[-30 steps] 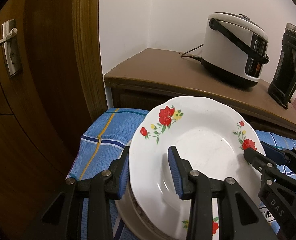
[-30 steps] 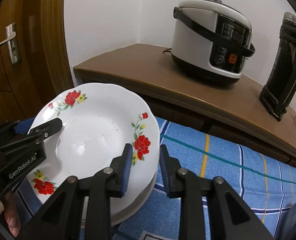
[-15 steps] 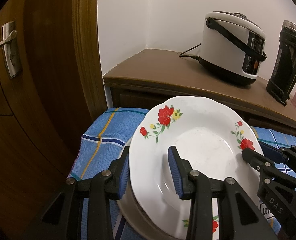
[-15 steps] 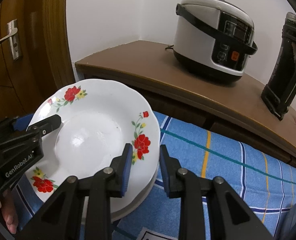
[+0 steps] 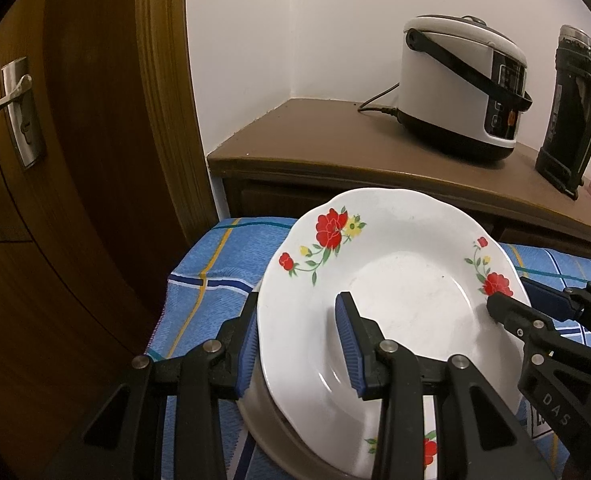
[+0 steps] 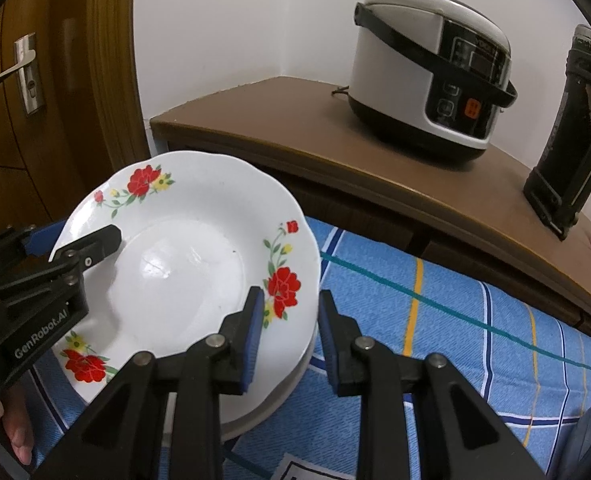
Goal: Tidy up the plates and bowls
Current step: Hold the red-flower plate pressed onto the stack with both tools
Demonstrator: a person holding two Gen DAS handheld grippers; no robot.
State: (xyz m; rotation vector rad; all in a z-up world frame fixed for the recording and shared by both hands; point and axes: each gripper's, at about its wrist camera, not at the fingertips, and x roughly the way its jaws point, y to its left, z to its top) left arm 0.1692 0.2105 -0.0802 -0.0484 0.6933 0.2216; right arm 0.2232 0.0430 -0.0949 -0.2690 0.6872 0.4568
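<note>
A white plate with red flowers [image 5: 407, 296] [image 6: 183, 264] is held by both grippers just above a stack of white dishes [image 5: 263, 412] [image 6: 271, 396] on the blue checked cloth. My left gripper [image 5: 299, 344] straddles the plate's left rim, one finger under and one on top. My right gripper [image 6: 289, 336] straddles the right rim the same way. Each gripper also shows in the other's view, the right one [image 5: 507, 308] and the left one [image 6: 87, 244].
The blue checked cloth [image 6: 455, 320] covers the table. Behind it a brown sideboard [image 5: 335, 152] carries a white rice cooker [image 6: 427, 72] and a black flask [image 6: 571, 128]. A wooden door with a metal handle [image 5: 11, 108] stands at the left.
The plate has risen slightly and tilted a little with both grippers on its rims. Both views have drawn back and up a little.
</note>
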